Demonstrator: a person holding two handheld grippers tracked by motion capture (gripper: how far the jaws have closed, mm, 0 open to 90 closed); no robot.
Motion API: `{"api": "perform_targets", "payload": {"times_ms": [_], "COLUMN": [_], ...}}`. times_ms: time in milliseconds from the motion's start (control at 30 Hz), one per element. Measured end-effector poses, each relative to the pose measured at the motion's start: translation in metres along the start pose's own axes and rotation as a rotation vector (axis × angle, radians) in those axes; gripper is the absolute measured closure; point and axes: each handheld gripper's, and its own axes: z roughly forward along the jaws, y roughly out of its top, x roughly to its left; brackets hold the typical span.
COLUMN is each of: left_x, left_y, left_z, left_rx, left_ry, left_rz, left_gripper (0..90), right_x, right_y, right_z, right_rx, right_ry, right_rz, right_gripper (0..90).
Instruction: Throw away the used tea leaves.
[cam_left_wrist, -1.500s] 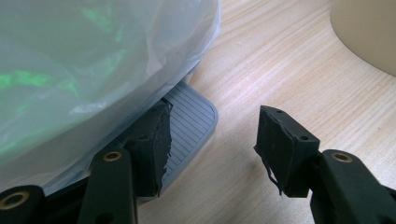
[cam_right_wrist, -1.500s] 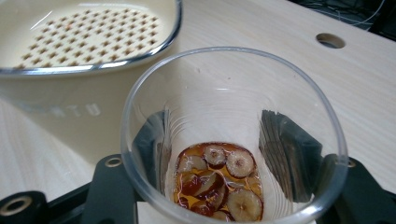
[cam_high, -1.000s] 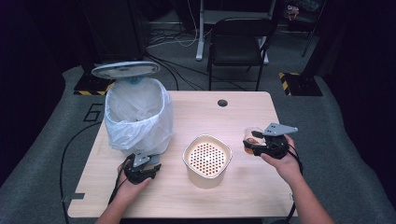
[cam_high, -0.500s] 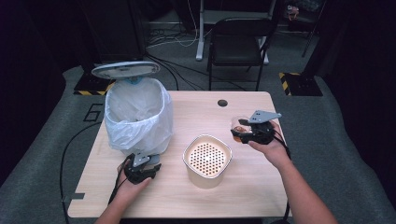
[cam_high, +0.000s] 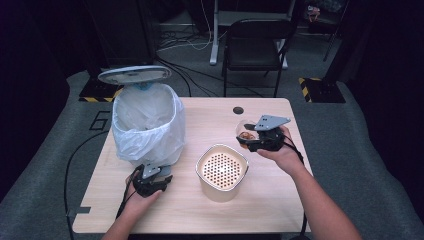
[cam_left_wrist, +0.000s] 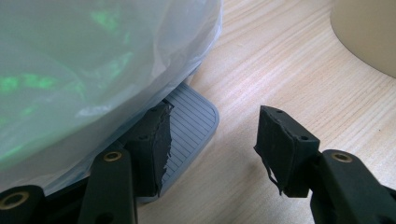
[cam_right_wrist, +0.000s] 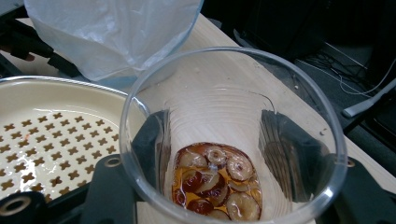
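Over the counter (cam_high: 280, 200) beside the strainer (cam_high: 222, 170), the right gripper (cam_high: 257, 140) pinches a cup (cam_right_wrist: 233, 140) of fruit and liquid, tipped ready for draining; the left gripper (cam_high: 150, 181), jaws spread, presses the bin (cam_high: 147, 122) pedal (cam_left_wrist: 189, 119), holding its lid (cam_high: 135, 75) up

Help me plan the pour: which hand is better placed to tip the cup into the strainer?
Right. The right gripper already clamps the clear cup of fruit slices beside the strainer; the left gripper presses the bin's pedal.
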Motion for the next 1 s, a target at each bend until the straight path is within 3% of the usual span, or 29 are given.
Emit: {"api": "perform_targets", "payload": {"times_ms": [167, 233, 367, 467, 533, 833, 867, 900, 933, 1000], "left_x": [0.0, 0.0, 0.0, 0.0, 0.0, 0.0, 0.0, 0.0, 0.0, 0.001], "left_y": [0.0, 0.0, 0.0, 0.0, 0.0, 0.0, 0.0, 0.0, 0.0, 0.0], "left_z": [0.0, 0.0, 0.0, 0.0, 0.0, 0.0, 0.0, 0.0, 0.0, 0.0], "left_rx": [-0.006, -0.006, -0.002, -0.005, -0.004, -0.004, -0.004, -0.004, -0.004, -0.004], "left_ry": [0.0, 0.001, 0.0, 0.0, 0.0, 0.0, 0.0, 0.0, 0.0, 0.0], "left_rz": [-0.003, -0.002, -0.002, -0.002, 0.0, 0.001, 0.001, 0.001, 0.001, 0.005], "left_gripper": [44.9, 44.9, 44.9, 44.9, 44.9, 44.9, 44.9, 44.9, 44.9, 44.9], "right_x": [0.004, 0.009, 0.015, 0.025, 0.028, 0.056, 0.056, 0.063, 0.063, 0.069], "right_y": [0.005, 0.01, 0.016, 0.023, 0.024, 0.035, 0.035, 0.036, 0.036, 0.035], "right_z": [0.002, 0.001, 0.0, -0.001, -0.002, -0.001, -0.001, 0.0, 0.0, 0.001], "right_rx": [-0.002, 0.0, -0.001, 0.012, 0.013, 0.053, 0.053, 0.07, 0.07, 0.085], "right_ry": [0.005, 0.011, 0.023, 0.03, 0.027, -0.031, -0.031, -0.049, -0.049, -0.067], "right_rz": [-0.052, -0.1, -0.153, -0.244, -0.265, -0.505, -0.505, -0.563, -0.563, -0.627], "right_gripper": [44.0, 44.0, 44.1, 44.4, 44.4, 44.8, 44.8, 44.9, 44.9, 45.1]}}
